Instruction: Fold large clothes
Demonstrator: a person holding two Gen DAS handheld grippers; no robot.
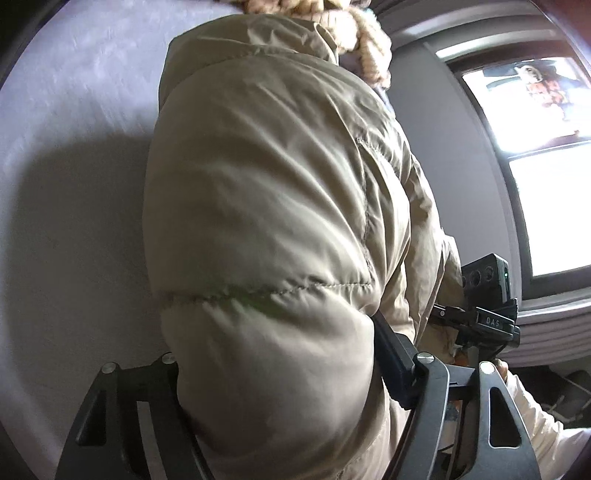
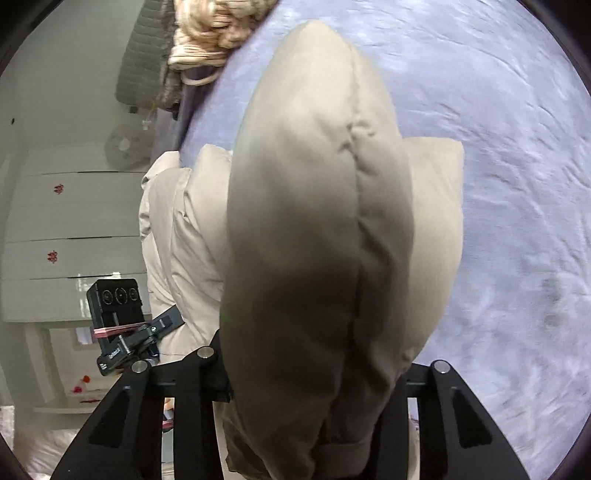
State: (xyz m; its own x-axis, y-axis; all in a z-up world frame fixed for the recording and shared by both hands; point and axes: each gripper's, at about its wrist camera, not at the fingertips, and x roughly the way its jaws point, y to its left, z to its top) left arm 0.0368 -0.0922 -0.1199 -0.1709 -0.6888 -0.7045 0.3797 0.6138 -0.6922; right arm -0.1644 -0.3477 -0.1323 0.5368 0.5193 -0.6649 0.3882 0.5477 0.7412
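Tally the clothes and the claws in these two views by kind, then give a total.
Beige puffer jackets: 1, the beige puffer jacket, bunched between both claws.
Chunky knit pieces: 1, the cream knit lying on the lilac bedcover.
Claws: 2, the left claw and the right claw.
Total: 4.

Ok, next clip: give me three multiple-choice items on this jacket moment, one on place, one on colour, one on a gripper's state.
1. Where does the puffer jacket lie?
A. on a lilac bed cover
B. in a drawer
C. on a wooden chair

2. What colour is the jacket?
A. navy
B. beige
C. red

3. How does the right gripper stand?
A. open and away from the fabric
B. closed on a fold of the jacket
C. closed on a hanger

Answers:
1 A, the lilac cover spreads under and around the jacket.
2 B, both views show beige quilting.
3 B, padded fabric bulges out from between its jaws.
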